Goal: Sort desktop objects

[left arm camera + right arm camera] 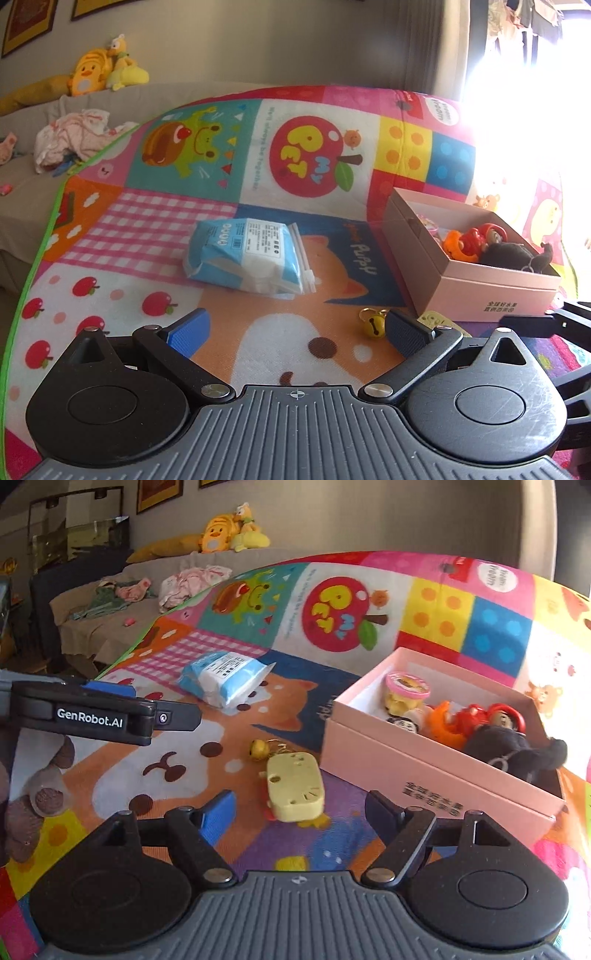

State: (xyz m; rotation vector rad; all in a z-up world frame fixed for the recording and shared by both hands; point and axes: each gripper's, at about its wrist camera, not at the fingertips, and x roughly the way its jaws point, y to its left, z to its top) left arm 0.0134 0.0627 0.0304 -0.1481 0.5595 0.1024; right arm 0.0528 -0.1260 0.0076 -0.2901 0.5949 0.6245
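A pink box (424,771) stands at the right of the colourful mat, holding a black plush (509,753), red and orange toys (476,716) and a pink-lidded cup (406,686). A yellow cat-shaped keychain (295,786) with a gold bell (258,749) lies just ahead of my right gripper (299,812), which is open and empty. A blue-white tissue pack (247,254) lies mid-mat, ahead of my left gripper (295,332), which is open and empty. The bell (373,323) sits by its right finger. The box also shows in the left wrist view (491,291).
The mat (147,221) covers the tabletop and has a green edge at the left. A sofa with clothes (74,136) and yellow plush toys (107,66) stands behind. The left gripper's body (92,712) reaches in at the left of the right wrist view.
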